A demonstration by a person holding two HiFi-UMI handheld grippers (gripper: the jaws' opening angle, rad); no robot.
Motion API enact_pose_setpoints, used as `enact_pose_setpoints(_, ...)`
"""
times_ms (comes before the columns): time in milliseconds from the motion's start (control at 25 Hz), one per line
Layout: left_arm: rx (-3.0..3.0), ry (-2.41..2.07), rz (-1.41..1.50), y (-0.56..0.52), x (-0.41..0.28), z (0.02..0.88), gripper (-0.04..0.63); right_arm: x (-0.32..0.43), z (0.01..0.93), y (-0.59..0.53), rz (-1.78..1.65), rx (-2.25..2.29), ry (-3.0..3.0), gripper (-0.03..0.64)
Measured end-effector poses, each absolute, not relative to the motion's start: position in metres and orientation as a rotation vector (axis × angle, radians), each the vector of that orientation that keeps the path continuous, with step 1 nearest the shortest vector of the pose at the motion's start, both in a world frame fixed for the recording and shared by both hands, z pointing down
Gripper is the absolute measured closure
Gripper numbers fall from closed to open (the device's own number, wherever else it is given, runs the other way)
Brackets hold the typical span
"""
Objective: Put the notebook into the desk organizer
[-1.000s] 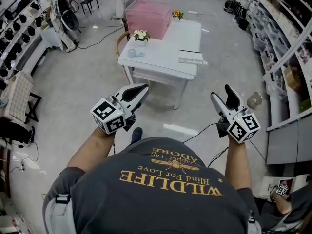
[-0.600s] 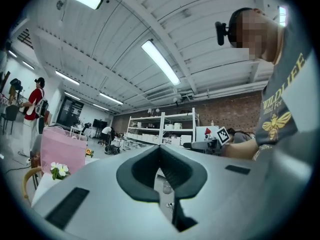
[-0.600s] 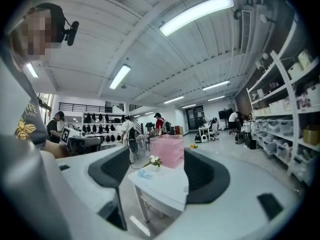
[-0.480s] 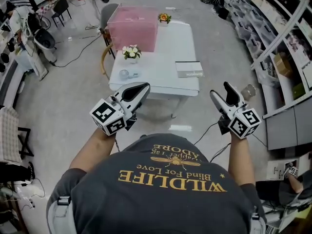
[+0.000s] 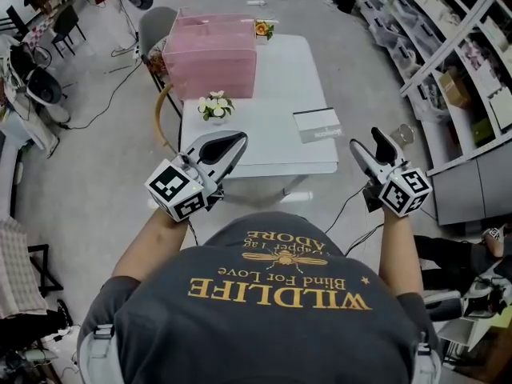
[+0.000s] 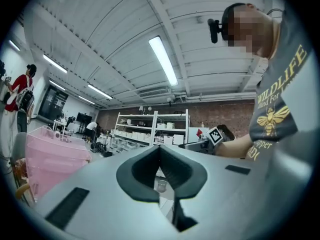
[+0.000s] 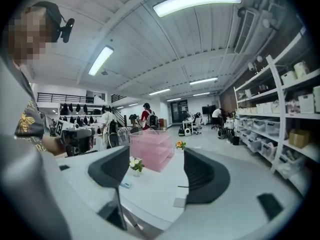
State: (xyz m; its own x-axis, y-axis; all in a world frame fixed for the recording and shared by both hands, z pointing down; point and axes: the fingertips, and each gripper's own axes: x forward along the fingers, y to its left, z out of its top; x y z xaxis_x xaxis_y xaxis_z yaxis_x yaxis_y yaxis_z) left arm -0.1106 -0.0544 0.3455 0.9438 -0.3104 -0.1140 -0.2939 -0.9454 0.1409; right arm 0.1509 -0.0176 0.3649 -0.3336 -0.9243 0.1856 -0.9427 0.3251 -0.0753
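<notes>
Grey plastic tools, both raised short of the table and touching nothing. The left gripper [image 5: 238, 140] has its jaws pressed together, with nothing between them. The right gripper [image 5: 368, 141] has its jaws spread wide and empty, and the table top shows through the gap.

The white table [image 5: 276, 70] stands just ahead of the person. The notebook [image 5: 318, 124] lies flat near the table's near right corner, well apart from its destination. A small vase of white flowers [image 5: 213, 106] stands left of centre. At the far left end sits the pink translucent desk organizer [image 5: 210, 54], which looks tiered in the right gripper view. An orange flower [image 5: 262, 29] is just beside it.

Assessment: the step in hand appears to be the approach to the notebook.

- The right gripper is the better placed, being open and on the notebook's side.
- A flat cover leaves little to pinch, so come in low at an edge and get one jaw beneath it.
- The closed left gripper could steady the opposite edge.
- Carry the notebook level, pass right of the vase, and square it to a tier before sliding it in.
</notes>
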Motion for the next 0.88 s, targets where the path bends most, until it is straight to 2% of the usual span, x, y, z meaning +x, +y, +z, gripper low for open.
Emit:
enact_pose_setpoints(240, 2.956, -0.421, -0.178, -0.092, -0.095, 0.355, 0.595, 0.185, 0.388, -0.053, 0.4, 1.823, -2.409, 0.291)
enact_pose_setpoints(440, 2.943, -0.442, -0.119, -0.119, -0.064, 0.367, 0.595, 0.25, 0.439, -0.081, 0.732, 1.957, -2.375, 0.291)
enact_pose_setpoints(680, 2.924, -0.537, -0.085, -0.162, 0.021, 0.39, 0.595, 0.346, 0.52, -0.126, 0.952, 1.969, -2.319, 0.291)
enact_pose_setpoints(880, 2.897, -0.624, -0.017, -0.198, 0.093, 0.42, 0.595, 0.375, 0.578, -0.169, 1.058, 1.762, -2.341, 0.291)
